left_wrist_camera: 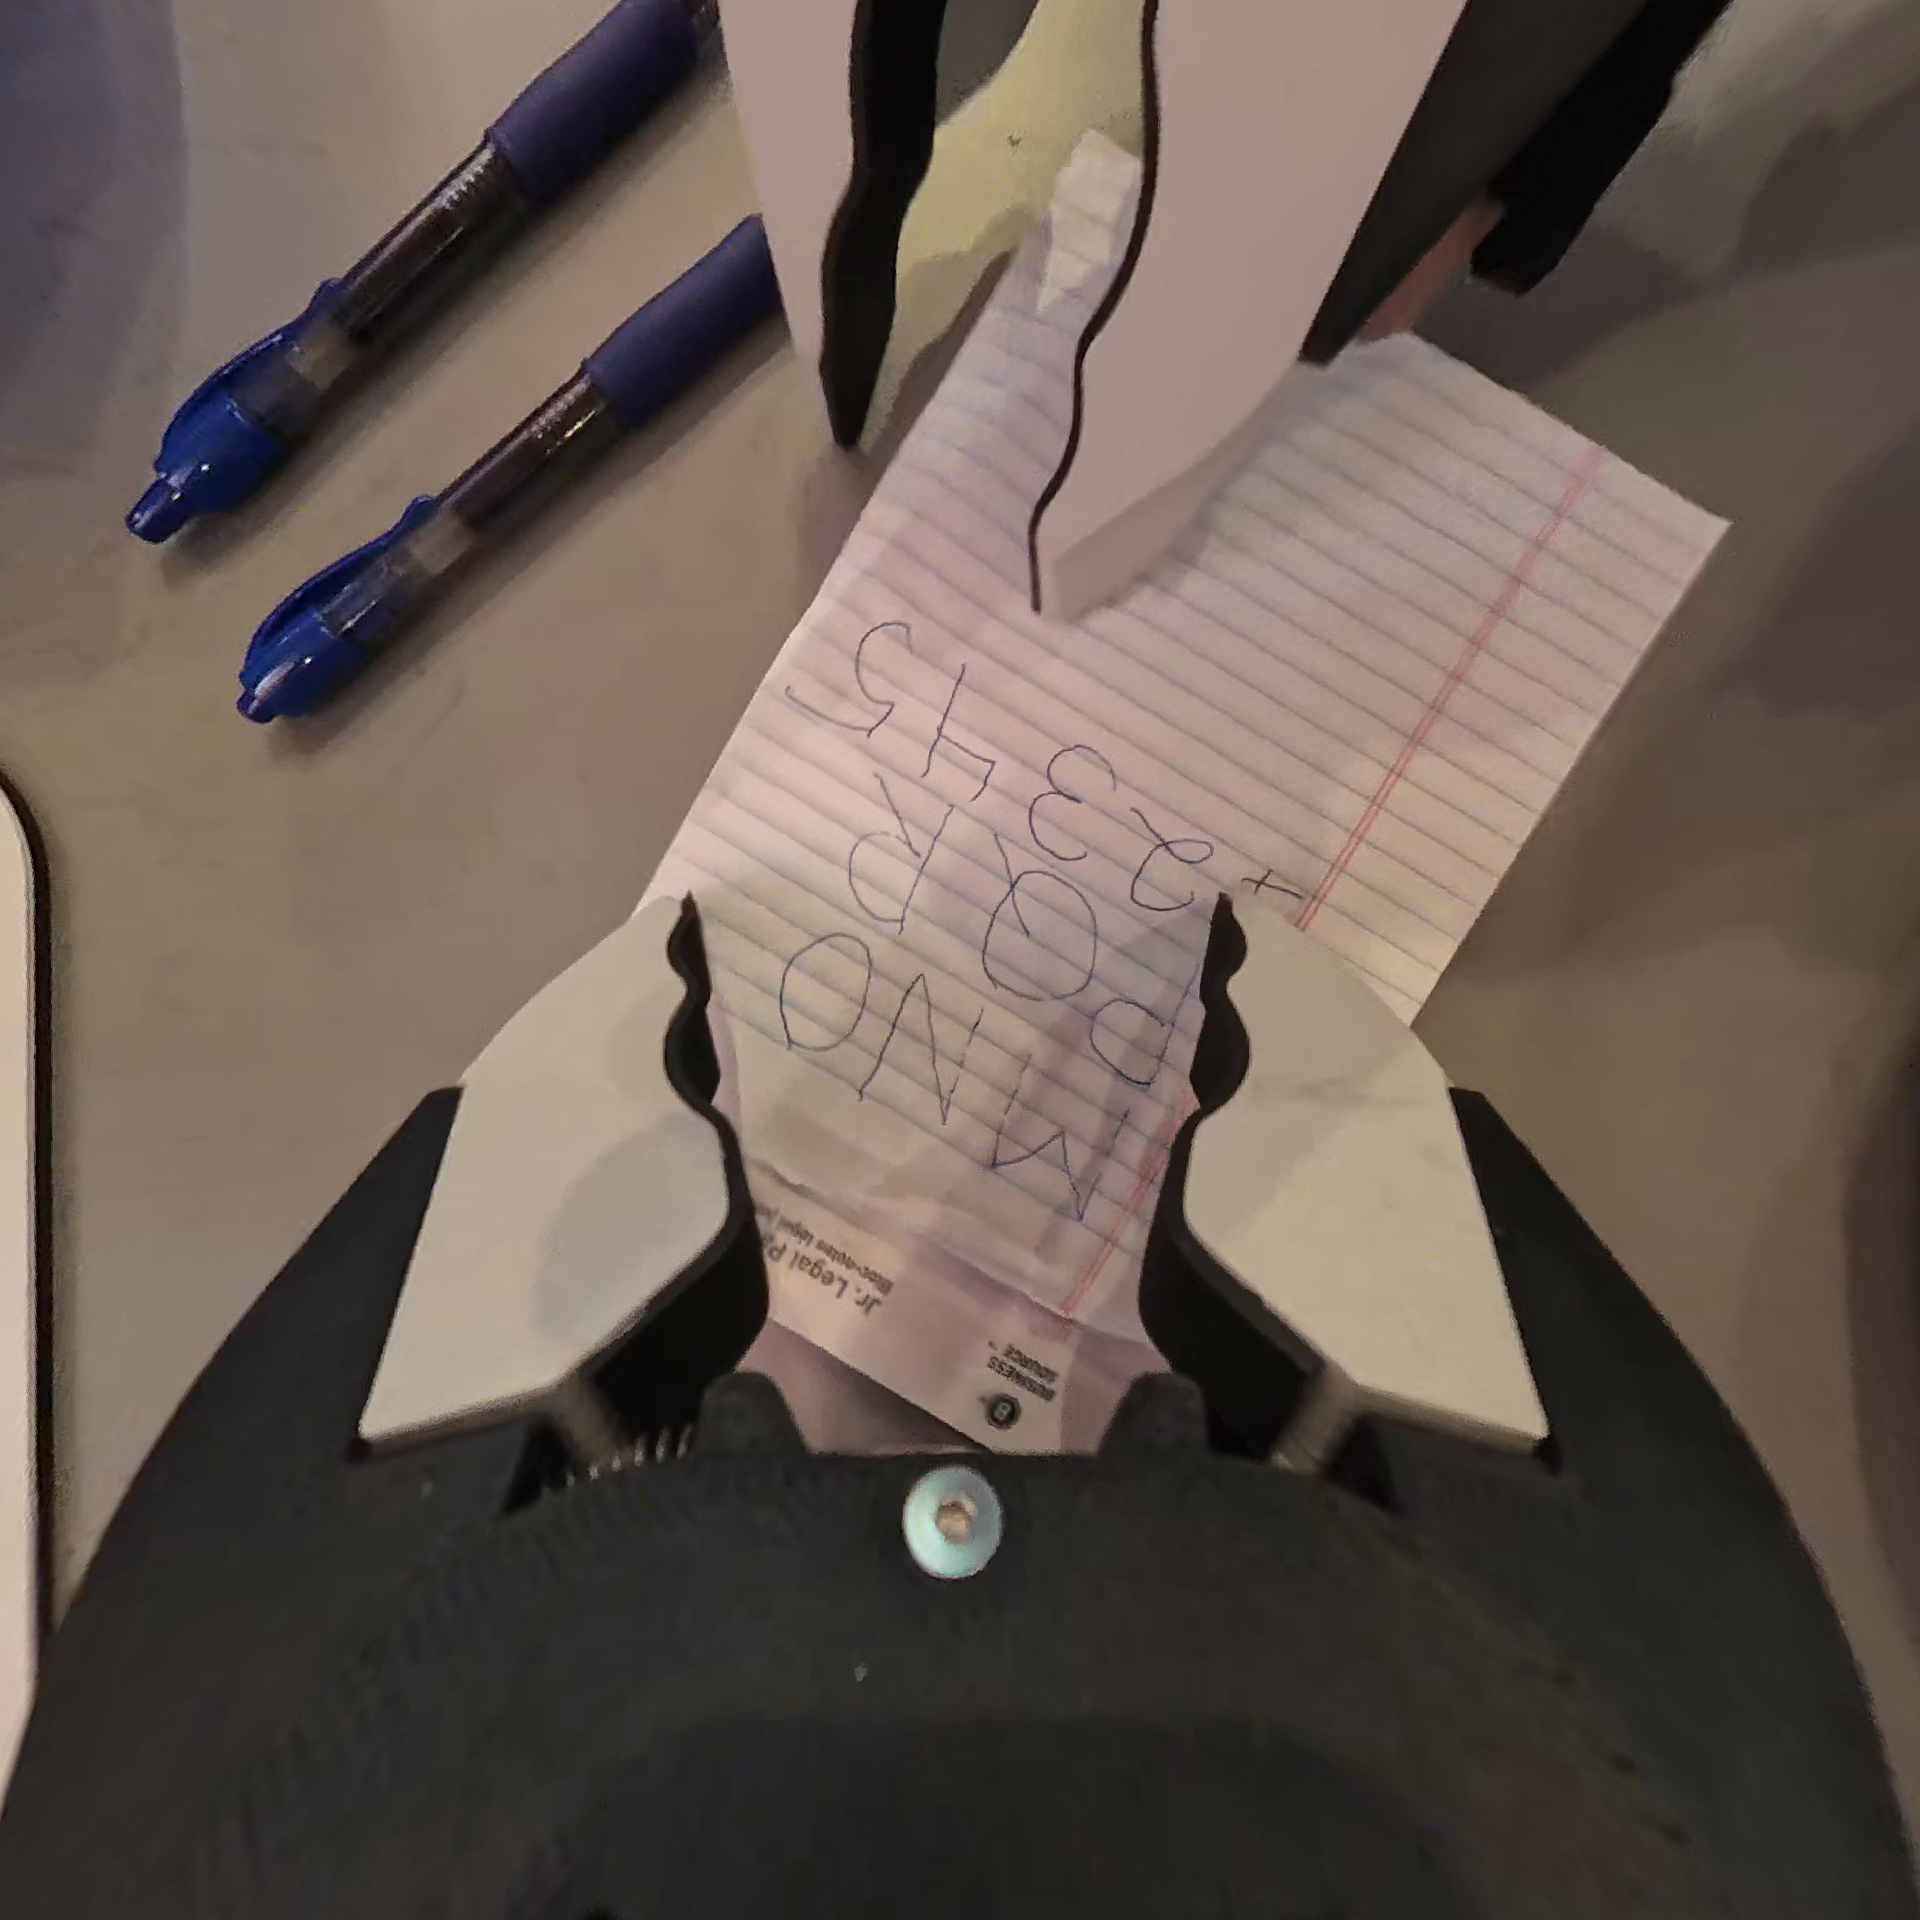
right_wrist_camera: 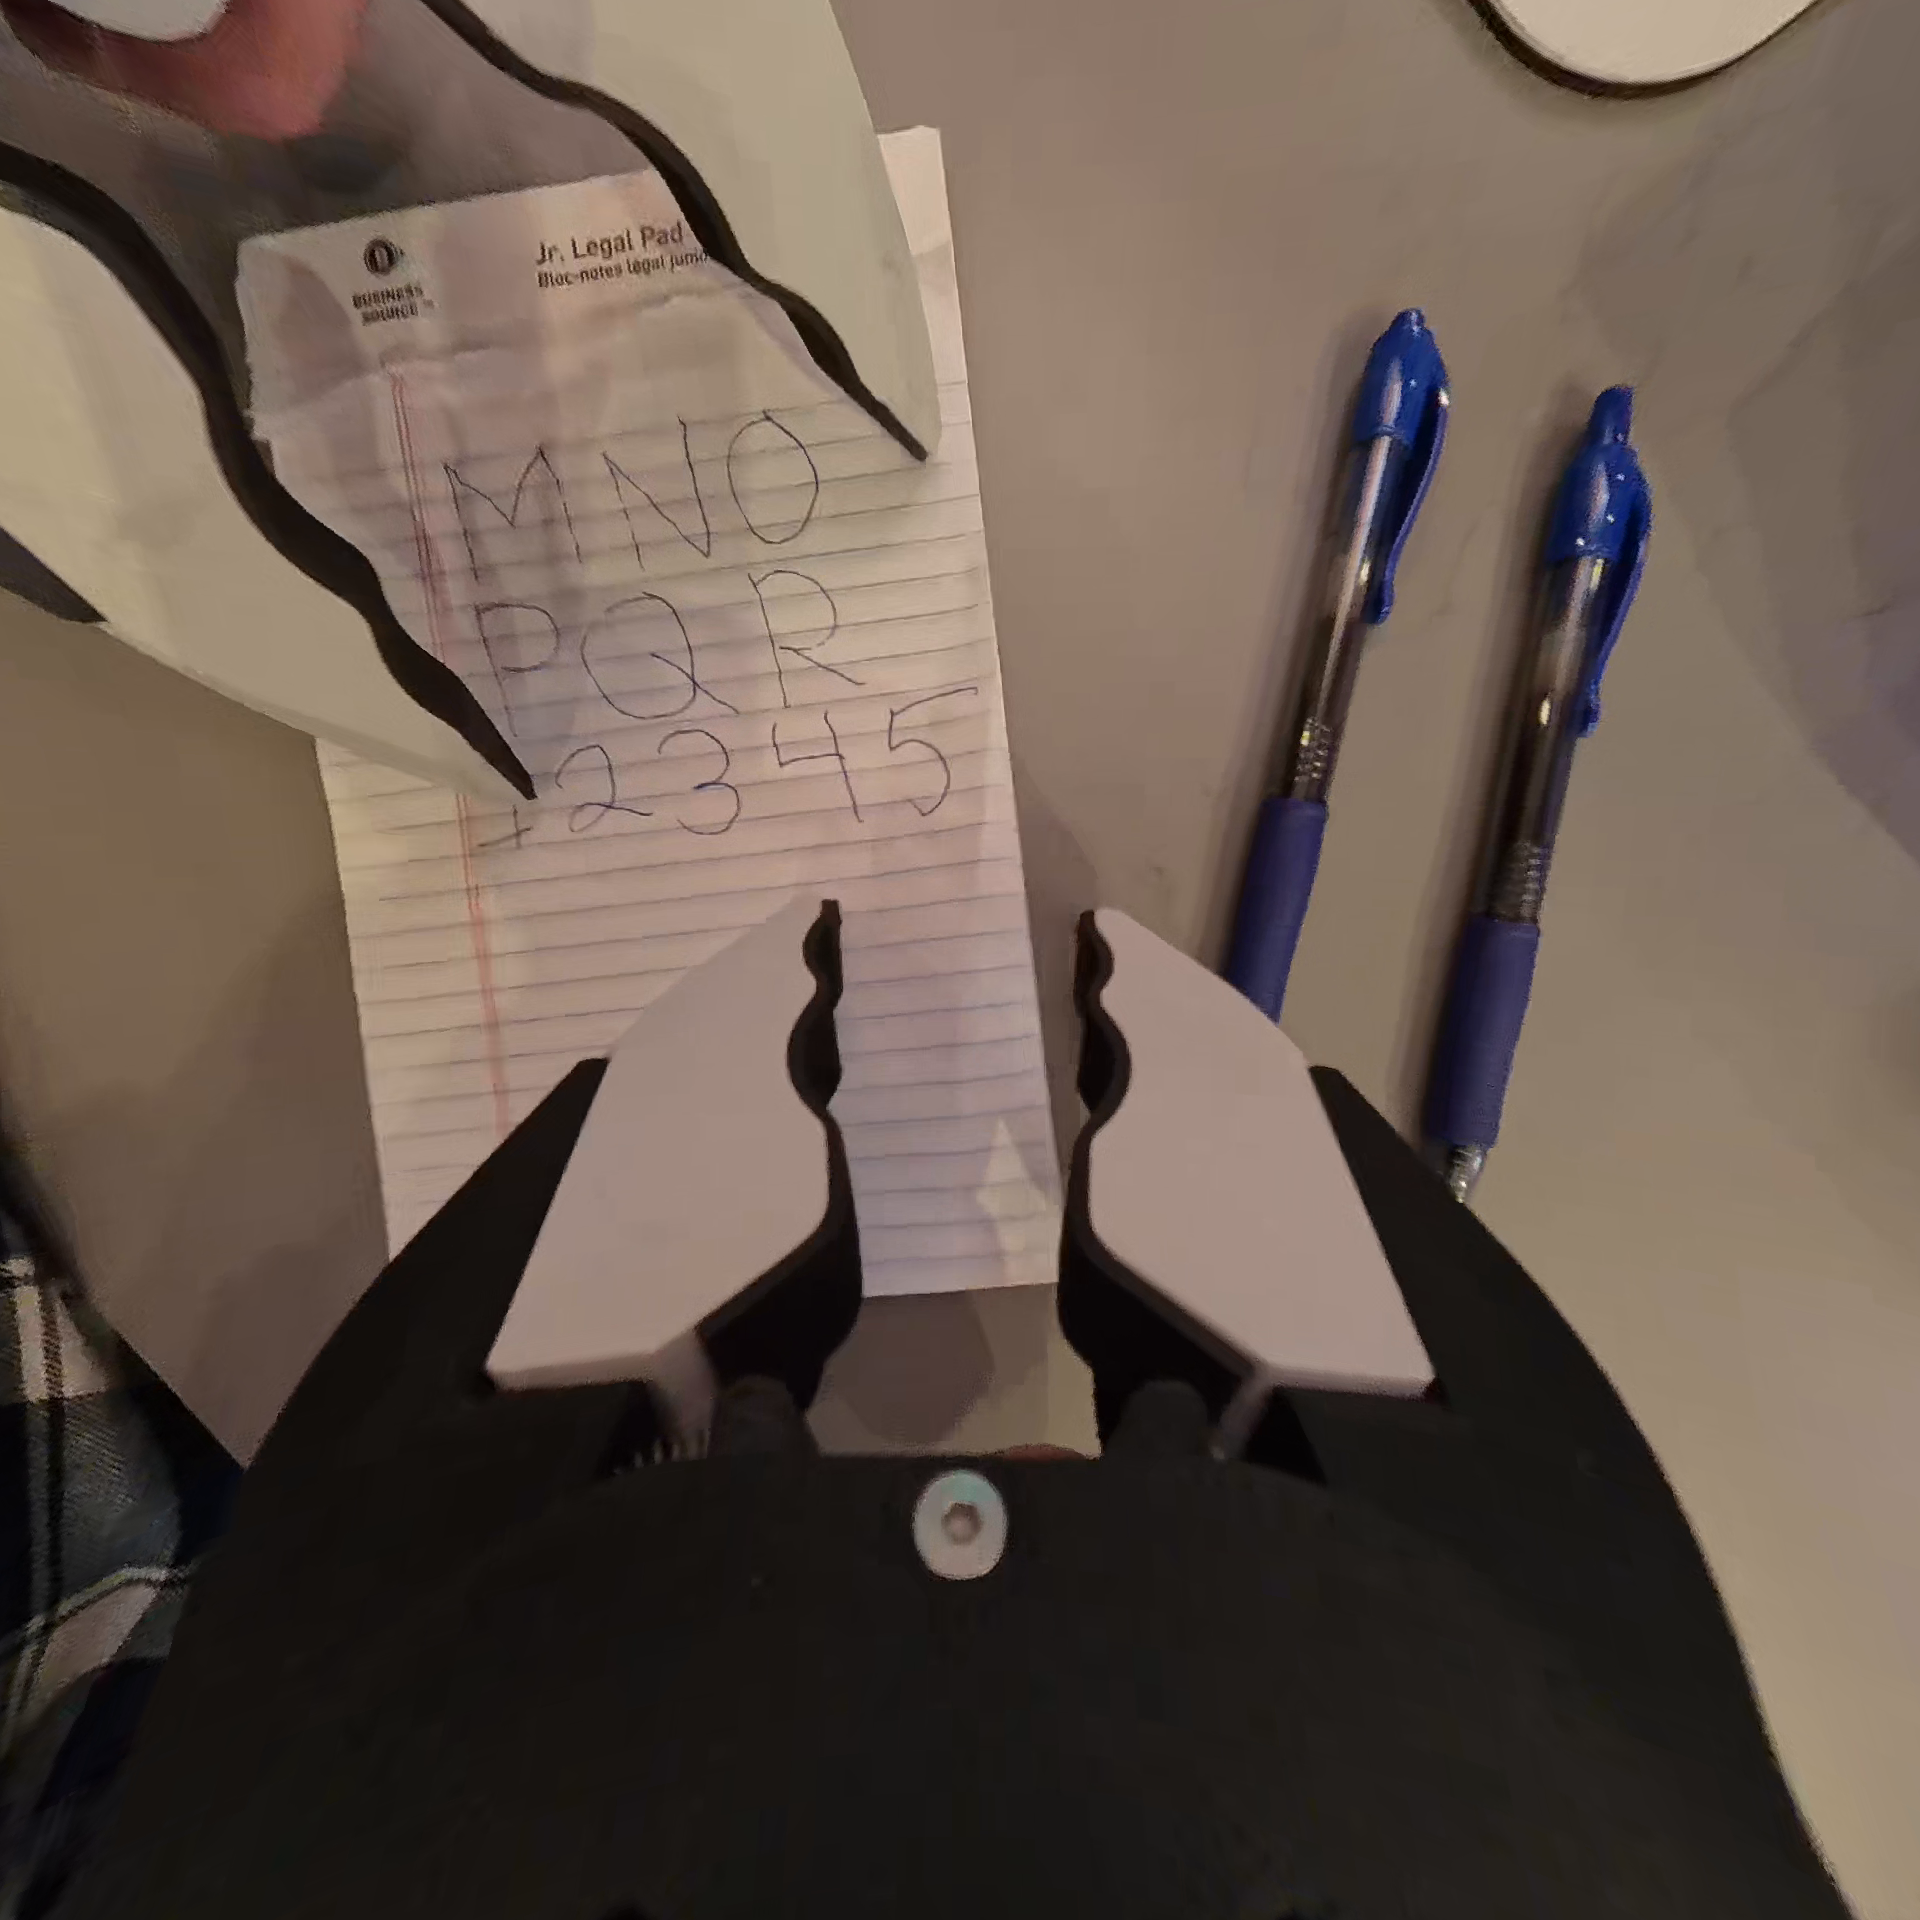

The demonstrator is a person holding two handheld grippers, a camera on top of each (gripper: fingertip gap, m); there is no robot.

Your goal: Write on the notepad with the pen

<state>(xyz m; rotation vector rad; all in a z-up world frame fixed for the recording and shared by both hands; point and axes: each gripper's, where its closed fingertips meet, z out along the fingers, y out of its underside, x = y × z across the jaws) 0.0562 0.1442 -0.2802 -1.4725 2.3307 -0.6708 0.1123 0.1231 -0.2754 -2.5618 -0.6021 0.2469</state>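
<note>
Both wavy-edged tongs point(left_wrist_camera: 951, 914) point(right_wrist_camera: 954, 920) spread, bare, over lined paper notepad point(right_wrist_camera: 914, 1039); glossy blue pens point(right_wrist_camera: 1340, 707) beside.

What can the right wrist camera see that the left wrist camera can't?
Only the right wrist view shows a plaid sleeve and the pen tip of one pen. Only the left wrist view shows the notepad's curled-up far corner. Both show the written-on notepad, two blue pens lying beside it, a white object's rounded corner, and both grippers open and empty.
</note>
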